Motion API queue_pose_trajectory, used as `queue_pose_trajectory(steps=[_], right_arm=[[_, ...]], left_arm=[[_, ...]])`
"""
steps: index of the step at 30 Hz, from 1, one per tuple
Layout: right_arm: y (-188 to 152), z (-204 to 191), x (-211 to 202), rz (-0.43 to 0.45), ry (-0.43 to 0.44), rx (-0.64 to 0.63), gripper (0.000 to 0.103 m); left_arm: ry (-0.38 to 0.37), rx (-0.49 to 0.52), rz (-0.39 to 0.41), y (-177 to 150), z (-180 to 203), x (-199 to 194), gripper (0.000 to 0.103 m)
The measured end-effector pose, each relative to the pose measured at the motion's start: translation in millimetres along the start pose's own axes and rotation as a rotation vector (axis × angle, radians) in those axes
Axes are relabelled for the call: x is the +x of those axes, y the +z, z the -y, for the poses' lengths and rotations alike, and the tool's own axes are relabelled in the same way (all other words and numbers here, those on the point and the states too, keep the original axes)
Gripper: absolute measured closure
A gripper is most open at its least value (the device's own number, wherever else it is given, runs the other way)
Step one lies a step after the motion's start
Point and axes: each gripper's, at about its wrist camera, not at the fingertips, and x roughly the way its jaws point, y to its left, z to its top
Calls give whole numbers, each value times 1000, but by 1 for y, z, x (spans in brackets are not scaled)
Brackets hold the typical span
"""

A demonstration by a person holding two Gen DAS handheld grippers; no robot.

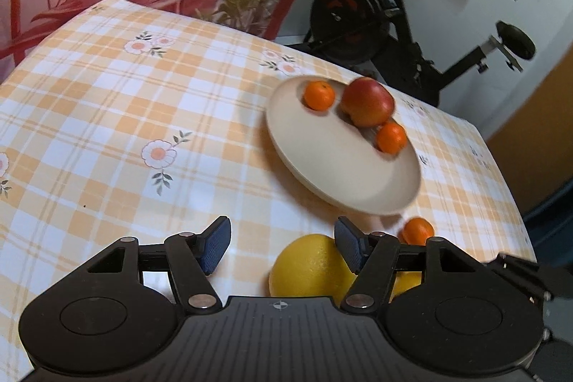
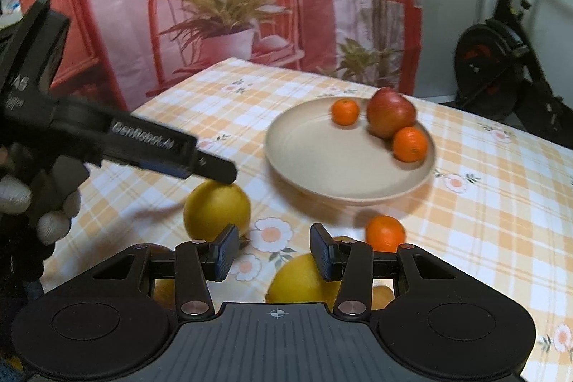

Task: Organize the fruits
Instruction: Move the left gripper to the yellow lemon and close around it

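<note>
— Three fruits sit on the round beige plate (image 2: pixel 343 181) already: a red apple (image 2: pixel 390 116) with a small orange tangerine (image 2: pixel 345 111) on one side and another (image 2: pixel 410 144) touching it on the near side. What is left on the orange-checked flowered tablecloth (image 2: pixel 494 203)?

— One loose tangerine (image 2: pixel 385 233) just beside the plate's near rim, a large yellow citrus fruit (image 2: pixel 216 208) further left, and a second yellow fruit (image 2: pixel 301 280) close under the right gripper (image 2: pixel 274 255). More yellow shows lower down, mostly hidden.

— Are the grippers holding anything?

— No. The right gripper's jaws stand apart with nothing between them. The left gripper (image 1: pixel 283 247) is likewise spread and empty in its own view, with the big yellow fruit (image 1: pixel 309 265) low and to the right of its gap, partly behind one blue pad (image 1: pixel 349 247).

— So how should the pick go?

— I would shift the left gripper sideways until the fruit is centred, then come down so the pads meet it at its widest part. It is round and smooth, so an off-centre squeeze could squirt it away towards the loose tangerine. Close gently, lift straight, and set it on the bare near half of the plate, clear of the apple.
</note>
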Motion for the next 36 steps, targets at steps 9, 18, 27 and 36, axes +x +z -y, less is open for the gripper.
queue_pose_trajectory(steps=[9, 18, 27, 36], right_arm=[[14, -15, 30, -65, 61, -42, 62], [27, -31, 57, -107, 133, -64, 60], [29, -36, 60, -119, 128, -78, 58], [28, -26, 54, -110, 67, -81, 58]], left_arm=[[35, -32, 1, 10, -16, 8, 38], [35, -75, -3, 13, -39, 3, 43], [-81, -86, 11, 17, -37, -11, 43], [-127, -92, -29, 8, -35, 1, 65]])
